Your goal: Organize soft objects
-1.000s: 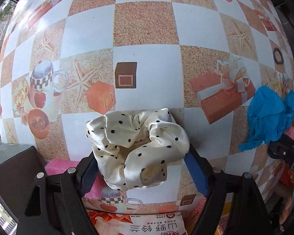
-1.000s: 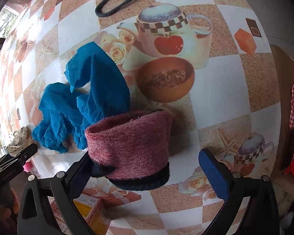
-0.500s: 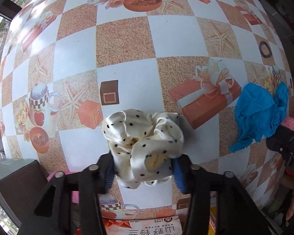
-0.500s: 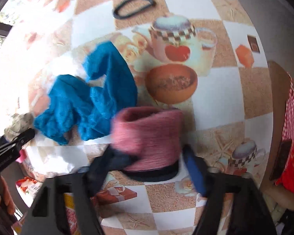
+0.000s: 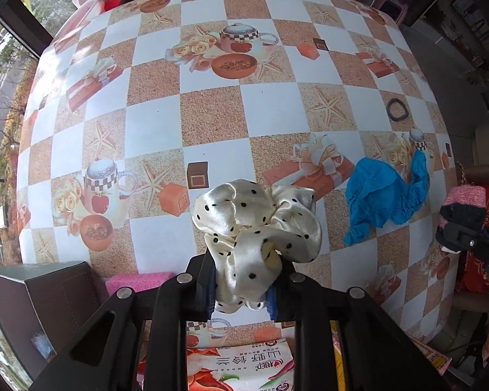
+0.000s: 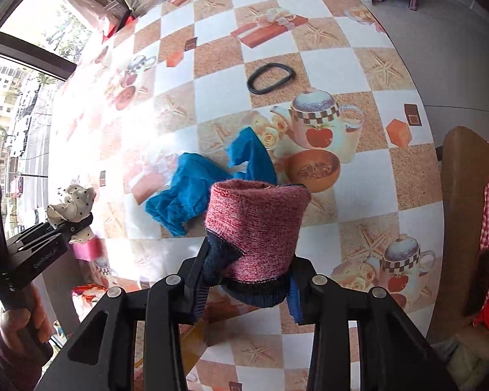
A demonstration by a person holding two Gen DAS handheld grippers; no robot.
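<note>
A: Two soft things are up off the checked tablecloth (image 5: 153, 130) at once. The left gripper (image 5: 243, 288) has the cream polka-dot scrunchie (image 5: 257, 224) pinched by its lower folds, jaws closing on the satin, and the rest of it billows out above the fingers.

B: And the right gripper (image 6: 244, 288)?

A: Its jaws are closing too, on the dark cuff end of the pink knit sleeve (image 6: 257, 228). I can't say whether it is a wrist warmer or a sock.

B: How do they handle, in your view?

A: Both look very light and limp. The satin is probably slippery, so a bunched fold deep between the pads seems safer than a single layer. The knit should be grippy and springy; its doubled cuff is likely the best hold.

B: What differs from a second ago?

A: Then both jaws stood wide around the pieces, which lay on the cloth. Now they squeeze them, and the table looks farther off in both views, so both are lifted.

B: Anything left?

A: The blue cloth (image 5: 384, 195) lies crumpled at the right, the black ring (image 6: 270, 78) beyond it, and a pink sponge-like block (image 5: 137, 282) beside the dark box (image 5: 42, 296) at the near left.
</note>
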